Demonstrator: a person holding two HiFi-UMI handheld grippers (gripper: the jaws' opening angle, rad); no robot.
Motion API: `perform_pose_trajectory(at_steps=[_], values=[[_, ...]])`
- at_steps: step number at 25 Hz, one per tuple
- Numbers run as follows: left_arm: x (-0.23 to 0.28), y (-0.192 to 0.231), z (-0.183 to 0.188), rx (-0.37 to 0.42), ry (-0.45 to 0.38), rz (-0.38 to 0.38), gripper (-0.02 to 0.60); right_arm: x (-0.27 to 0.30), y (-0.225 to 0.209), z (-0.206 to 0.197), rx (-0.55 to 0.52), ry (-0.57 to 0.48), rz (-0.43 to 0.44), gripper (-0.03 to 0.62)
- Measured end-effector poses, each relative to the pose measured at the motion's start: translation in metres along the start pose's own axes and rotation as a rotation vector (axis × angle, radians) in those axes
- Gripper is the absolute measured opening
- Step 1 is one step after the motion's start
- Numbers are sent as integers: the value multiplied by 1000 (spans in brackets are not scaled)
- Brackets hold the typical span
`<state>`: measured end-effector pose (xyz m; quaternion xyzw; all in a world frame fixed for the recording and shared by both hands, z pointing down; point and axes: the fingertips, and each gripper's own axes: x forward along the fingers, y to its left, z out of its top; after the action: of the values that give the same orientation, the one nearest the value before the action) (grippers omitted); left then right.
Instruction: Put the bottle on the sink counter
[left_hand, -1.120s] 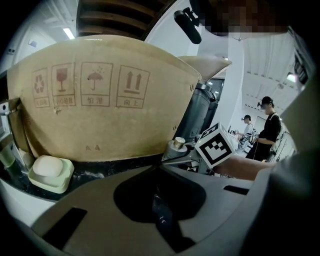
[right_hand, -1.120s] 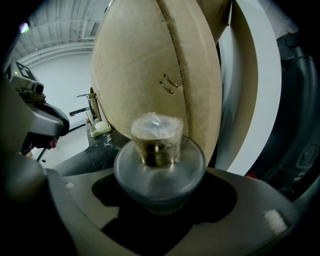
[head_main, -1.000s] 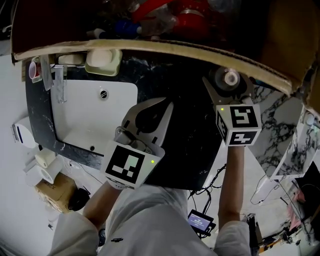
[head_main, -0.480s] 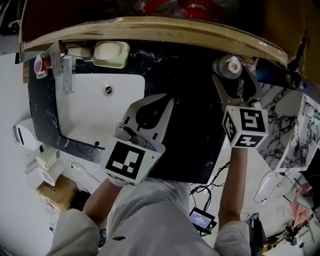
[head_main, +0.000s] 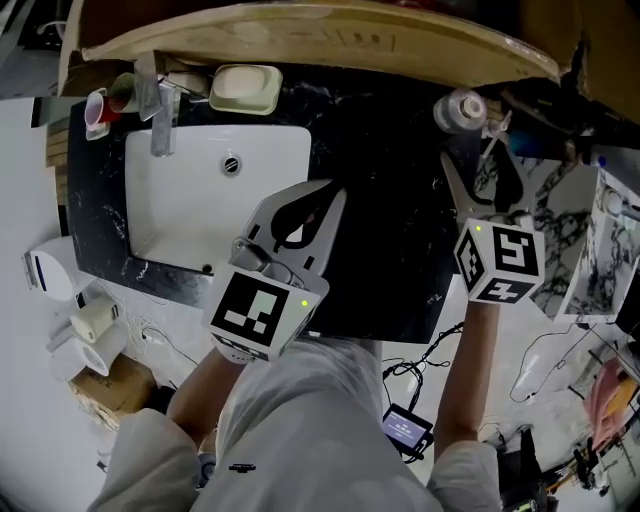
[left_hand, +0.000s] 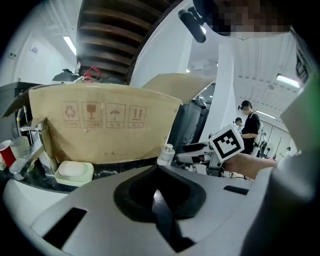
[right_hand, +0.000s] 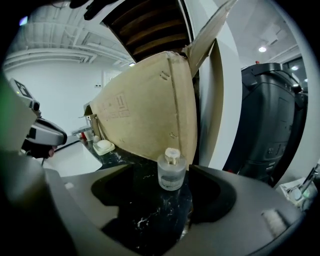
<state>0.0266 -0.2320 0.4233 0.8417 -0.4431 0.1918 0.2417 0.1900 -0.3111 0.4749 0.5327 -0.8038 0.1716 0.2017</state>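
A small frosted glass bottle (head_main: 460, 110) with a pale cap stands upright on the black marble sink counter (head_main: 385, 230), at its far right by the cardboard box. My right gripper (head_main: 484, 165) is open just short of it, touching nothing. In the right gripper view the bottle (right_hand: 171, 172) stands free a little beyond the spread jaws of the right gripper (right_hand: 161, 200). My left gripper (head_main: 333, 200) is shut and empty over the counter's middle. Its own view shows the left gripper (left_hand: 159, 172) closed, with the bottle (left_hand: 165, 154) far off.
A white sink basin (head_main: 215, 185) lies left of the counter, with a faucet (head_main: 160, 105), a soap dish (head_main: 245, 88) and a red cup (head_main: 98, 108) behind it. A cardboard box (head_main: 320, 35) overhangs the back edge. Cables and a small device (head_main: 405, 428) lie on the floor.
My right gripper had the bottle between its jaws a second ago; it has let go and drawn back toward me, leaving the bottle standing. The left gripper has hardly moved.
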Motion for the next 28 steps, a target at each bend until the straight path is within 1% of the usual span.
perform_pose_trajectory(at_steps=[3, 5, 7, 11, 13, 14, 16, 17, 28], values=[[-18, 0, 0, 33, -19, -5, 6, -19, 13, 2, -6, 0, -3, 357], [-31, -1, 0, 51, -36, -7, 6, -34, 22, 6, -8, -10, -7, 336], [-45, -1, -1, 51, -46, -3, 6, -49, 33, 9, -14, -16, -7, 308], [-73, -2, 0, 57, -65, -1, 6, -78, 59, 15, -57, -6, -1, 195], [-85, -2, 1, 59, -73, 0, 6, -93, 67, 22, -71, -22, -19, 86], [-91, -2, -1, 58, -75, 2, 6, -100, 72, 24, -72, -29, -26, 49], [-103, -2, -3, 54, -78, 4, 6, -113, 81, 28, -72, -40, -29, 19], [-109, -3, -4, 54, -80, 5, 6, -119, 86, 29, -72, -45, -29, 11], [-167, -5, -2, 48, -131, 23, 6, -174, 132, 46, -74, -117, -13, 11]])
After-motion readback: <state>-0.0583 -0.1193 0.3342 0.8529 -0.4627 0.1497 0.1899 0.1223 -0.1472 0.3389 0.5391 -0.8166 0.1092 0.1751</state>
